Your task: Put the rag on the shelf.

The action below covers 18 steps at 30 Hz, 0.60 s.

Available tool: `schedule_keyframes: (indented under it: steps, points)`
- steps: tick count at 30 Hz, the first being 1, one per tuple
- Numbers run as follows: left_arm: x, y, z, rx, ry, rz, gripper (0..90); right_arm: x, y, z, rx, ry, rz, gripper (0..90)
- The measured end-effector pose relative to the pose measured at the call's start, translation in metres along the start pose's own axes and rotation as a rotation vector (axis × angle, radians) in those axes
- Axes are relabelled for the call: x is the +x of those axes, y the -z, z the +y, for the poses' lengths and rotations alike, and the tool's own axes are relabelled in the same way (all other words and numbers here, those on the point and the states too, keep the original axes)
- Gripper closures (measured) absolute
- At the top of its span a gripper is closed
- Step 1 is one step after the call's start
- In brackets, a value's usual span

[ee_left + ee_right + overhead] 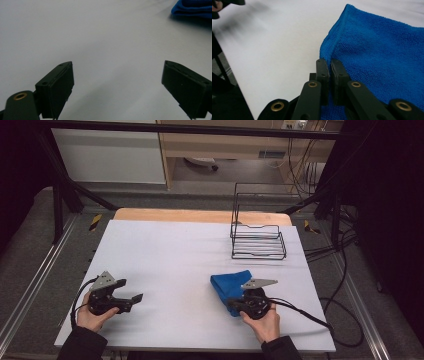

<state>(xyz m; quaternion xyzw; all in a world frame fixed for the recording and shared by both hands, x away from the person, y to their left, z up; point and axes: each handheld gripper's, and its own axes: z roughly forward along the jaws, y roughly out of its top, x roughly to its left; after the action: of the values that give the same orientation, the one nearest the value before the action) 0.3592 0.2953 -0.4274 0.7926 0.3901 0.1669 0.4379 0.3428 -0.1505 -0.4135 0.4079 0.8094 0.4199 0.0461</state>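
Right gripper (329, 66) pinches the blue cloth's (382, 57) near edge, probably to lift or drag it, while left gripper (117, 82) rests well apart, jaws spread, empty.

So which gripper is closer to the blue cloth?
The right. The right gripper is at the blue cloth, its jaws closed on the cloth's near edge. The left gripper is open, well off to the cloth's left over the bare table.
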Motion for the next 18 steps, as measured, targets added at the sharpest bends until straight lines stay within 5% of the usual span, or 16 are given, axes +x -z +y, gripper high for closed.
schedule_keyframes:
  steps: [6,10,14,18]
  points:
    - [0.000,0.000,0.000,0.002,0.001,0.001,10.9,0.018,-0.032,0.000,0.023,0.017,0.037,85.4]
    - [0.000,0.000,0.000,0.002,0.001,-0.001,10.9,0.018,-0.042,-0.003,0.037,0.047,0.053,80.4]
    - [0.000,0.000,0.000,0.002,0.002,-0.002,10.9,0.016,-0.032,0.002,-0.013,0.093,0.064,49.8]
    - [0.000,0.000,0.000,0.001,0.002,-0.002,10.9,0.002,-0.011,0.006,-0.062,0.109,0.010,41.1]
